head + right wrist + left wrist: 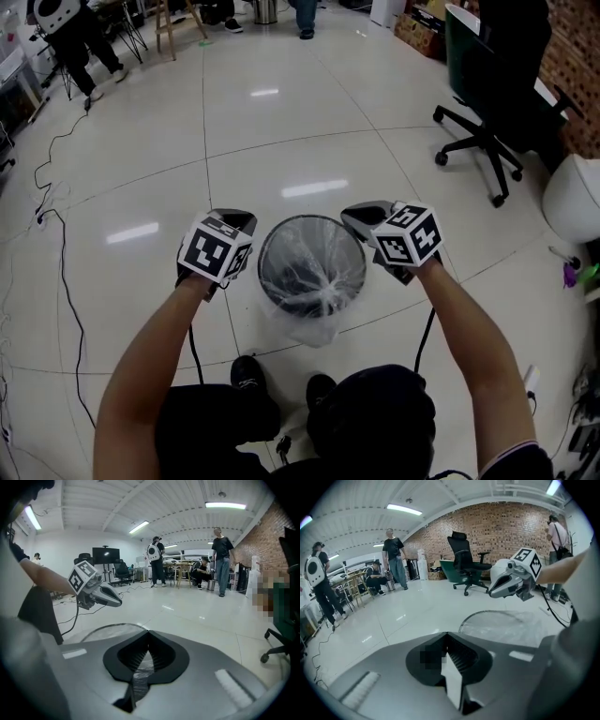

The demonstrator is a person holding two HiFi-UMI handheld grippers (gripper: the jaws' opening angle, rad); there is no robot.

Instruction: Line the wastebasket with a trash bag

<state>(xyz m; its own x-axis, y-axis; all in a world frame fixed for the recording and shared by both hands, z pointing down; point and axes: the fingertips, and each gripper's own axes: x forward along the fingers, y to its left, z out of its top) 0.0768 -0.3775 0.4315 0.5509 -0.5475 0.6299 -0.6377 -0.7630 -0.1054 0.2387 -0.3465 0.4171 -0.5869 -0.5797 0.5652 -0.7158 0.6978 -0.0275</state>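
Observation:
A round black wire wastebasket point(312, 267) stands on the pale tiled floor between my two grippers. A clear trash bag point(323, 291) lies inside it, gathered toward the middle, and some film spills over the near rim. My left gripper point(240, 221) hovers above the basket's left side, my right gripper point(362, 217) above its right side. Both are shut, and I see no film stretched up to either. In the left gripper view the jaws point(446, 635) meet, with the lined basket point(506, 620) below. In the right gripper view the jaws point(148, 635) also meet.
A black office chair point(487, 122) stands at the back right, with a white rounded object point(572, 197) near the right edge. Cables point(56, 234) trail over the floor at left. Several people stand or sit far back. My shoes point(248, 375) are just in front of the basket.

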